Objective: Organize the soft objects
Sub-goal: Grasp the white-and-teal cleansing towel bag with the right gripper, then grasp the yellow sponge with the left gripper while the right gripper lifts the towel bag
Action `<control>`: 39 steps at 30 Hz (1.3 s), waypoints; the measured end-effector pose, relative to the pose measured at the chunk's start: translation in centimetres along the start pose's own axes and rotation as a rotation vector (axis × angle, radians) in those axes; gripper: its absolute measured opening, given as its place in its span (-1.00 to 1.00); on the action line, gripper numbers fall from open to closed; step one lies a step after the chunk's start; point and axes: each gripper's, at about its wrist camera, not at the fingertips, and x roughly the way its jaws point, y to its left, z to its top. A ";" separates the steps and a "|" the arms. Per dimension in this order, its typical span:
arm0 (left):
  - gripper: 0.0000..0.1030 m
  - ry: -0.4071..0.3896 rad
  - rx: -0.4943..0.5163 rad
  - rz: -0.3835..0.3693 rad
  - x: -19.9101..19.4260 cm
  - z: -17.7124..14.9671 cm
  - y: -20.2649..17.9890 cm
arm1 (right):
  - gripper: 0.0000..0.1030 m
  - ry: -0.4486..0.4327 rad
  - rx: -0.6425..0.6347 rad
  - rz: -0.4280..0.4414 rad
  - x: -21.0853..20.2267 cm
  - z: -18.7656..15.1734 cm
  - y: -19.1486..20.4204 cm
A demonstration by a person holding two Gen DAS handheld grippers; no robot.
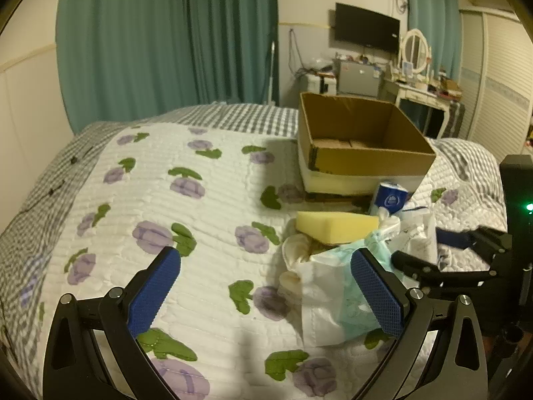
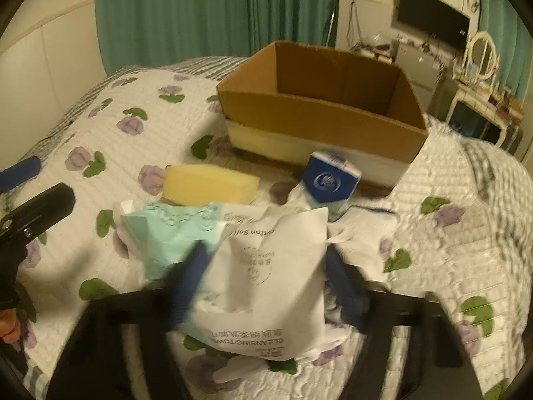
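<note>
On the flowered quilt lies a heap of soft goods in front of a cardboard box. My right gripper grips a white cleansing-towel pack, one blue pad against each side; the view is blurred. Beside it rests a mint-green pack. Behind them lie a yellow sponge and a blue tissue pack. My left gripper stands open over the quilt, its right finger in front of the green pack, nothing between its fingers.
A cream cloth is bunched under the sponge. The box looks bare inside. Green curtains hang behind the bed. A dressing table with a mirror and a wall screen stand at the far right.
</note>
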 end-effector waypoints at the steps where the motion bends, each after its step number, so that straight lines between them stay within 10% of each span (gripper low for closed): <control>1: 1.00 0.002 0.003 0.002 0.0 0.1 -0.1 | -0.24 0.008 -0.001 0.007 0.0 0.0 0.0; 6: 1.00 0.000 0.011 0.014 0.0 0.4 -0.4 | -0.69 -0.030 -0.023 0.015 -2.8 -0.4 0.0; 15: 1.00 0.039 0.005 -0.016 0.9 2.0 -2.0 | -0.73 -0.203 0.079 -0.137 -10.6 2.5 -5.9; 23: 0.98 0.123 0.076 -0.049 5.6 2.3 -6.2 | -0.73 -0.162 0.177 -0.258 -8.1 4.1 -12.0; 39: -0.24 0.174 0.180 -0.040 9.5 -0.3 -9.1 | -0.73 -0.050 0.211 -0.224 -3.6 0.8 -13.4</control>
